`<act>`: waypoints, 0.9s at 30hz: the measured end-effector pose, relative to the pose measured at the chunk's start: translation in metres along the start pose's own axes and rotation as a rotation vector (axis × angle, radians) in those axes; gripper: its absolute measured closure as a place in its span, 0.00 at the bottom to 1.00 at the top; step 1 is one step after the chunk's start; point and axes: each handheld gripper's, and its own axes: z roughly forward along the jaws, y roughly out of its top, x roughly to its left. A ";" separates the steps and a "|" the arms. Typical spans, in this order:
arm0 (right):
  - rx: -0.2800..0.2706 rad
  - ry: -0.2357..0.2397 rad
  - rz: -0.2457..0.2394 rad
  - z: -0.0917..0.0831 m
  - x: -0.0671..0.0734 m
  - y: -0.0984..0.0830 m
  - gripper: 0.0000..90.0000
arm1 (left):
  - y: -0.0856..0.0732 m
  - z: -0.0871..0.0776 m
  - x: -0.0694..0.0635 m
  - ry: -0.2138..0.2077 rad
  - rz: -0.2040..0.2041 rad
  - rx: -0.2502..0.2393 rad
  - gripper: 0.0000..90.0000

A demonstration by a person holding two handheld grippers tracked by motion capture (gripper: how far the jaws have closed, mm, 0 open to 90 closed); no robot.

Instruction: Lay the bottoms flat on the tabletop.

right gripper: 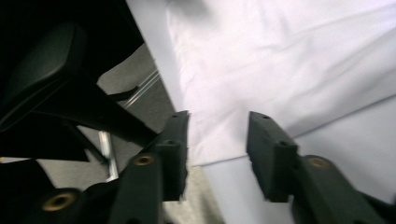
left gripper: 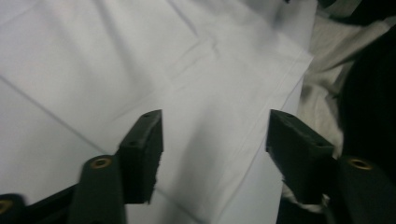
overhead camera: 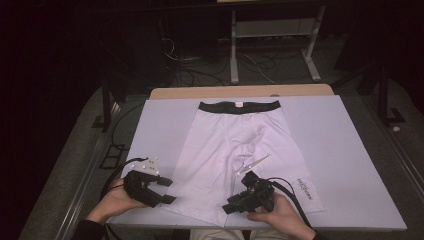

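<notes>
A pair of white shorts [overhead camera: 235, 155] lies flat on the bench [overhead camera: 350, 165], spread out with its black waistband [overhead camera: 239, 105] toward the far edge and its 2 leg hems toward the near edge. The right leg carries a small dark printed logo [overhead camera: 305, 188] near its hem.

The left gripper [overhead camera: 167, 190] sits at the near left corner of the bench, held in the person's left hand [overhead camera: 117, 202], just beside the hem of the left leg. In the left gripper view its 2 jaws stand apart over the white cloth [left gripper: 210, 107], the hem edge running between them; the pads press on nothing.

The right gripper [overhead camera: 229, 207] hangs over the near edge of the bench, between the 2 leg hems, held in the person's right hand [overhead camera: 277, 215]. In the right gripper view its jaws are parted too, with the hem of the shorts [right gripper: 280, 60] and the bench edge seen in the gap beyond them, and nothing is clamped.

Both grippers are open and empty, and the shorts rest on the bench untouched by either.
</notes>
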 end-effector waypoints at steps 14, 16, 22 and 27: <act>-0.105 -0.165 -0.035 -0.057 -0.019 0.005 0.14 | 0.030 0.011 0.002 0.009 -0.040 -0.062 0.03; -0.111 -0.187 -0.028 -0.065 -0.022 0.004 0.06 | 0.033 0.012 0.003 0.012 -0.043 -0.068 0.00; -0.144 -0.235 -0.026 -0.087 -0.030 -0.001 0.00 | 0.039 0.015 0.008 0.027 -0.063 -0.134 0.00; -0.173 -0.288 -0.025 -0.105 -0.040 -0.007 0.00 | 0.041 0.016 0.009 0.043 -0.082 -0.202 0.00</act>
